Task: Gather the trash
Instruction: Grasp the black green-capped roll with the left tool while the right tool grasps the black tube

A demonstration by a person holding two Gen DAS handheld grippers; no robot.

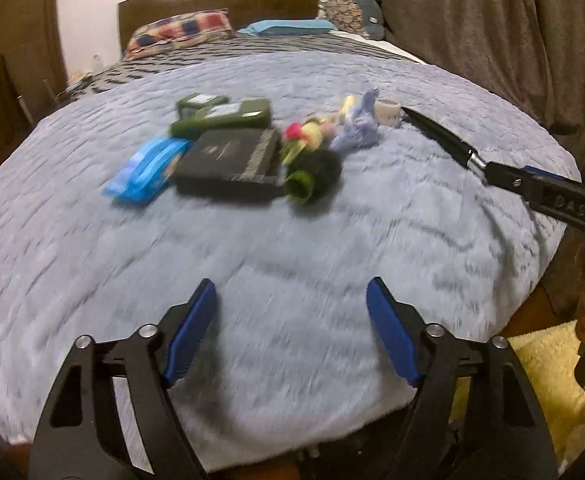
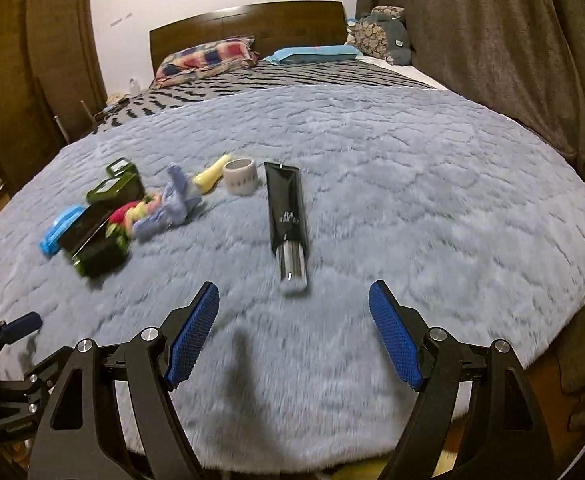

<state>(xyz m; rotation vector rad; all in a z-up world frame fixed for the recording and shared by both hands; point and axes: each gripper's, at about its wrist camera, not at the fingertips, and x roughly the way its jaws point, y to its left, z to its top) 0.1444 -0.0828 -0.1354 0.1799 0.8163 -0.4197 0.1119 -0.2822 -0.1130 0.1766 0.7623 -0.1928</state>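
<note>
A black tube with a silver cap (image 2: 287,216) lies on the grey fluffy blanket (image 2: 412,200), straight ahead of my right gripper (image 2: 294,336), which is open and empty. It also shows in the left wrist view (image 1: 440,132), next to the right gripper's arm (image 1: 548,192). My left gripper (image 1: 292,332) is open and empty above the blanket (image 1: 252,260). Farther off lies a pile: a blue packet (image 1: 148,168), a black box (image 1: 228,160), green boxes (image 1: 220,114), crumpled colourful wrappers (image 1: 316,132), a light-blue crumpled piece (image 1: 358,126) and a white cup (image 1: 387,112).
Pillows (image 1: 180,32) and a wooden headboard (image 1: 216,0) are at the bed's far end. Brown curtains (image 1: 492,32) hang on the right. A yellow rug (image 1: 548,360) lies on the floor by the bed's near right corner.
</note>
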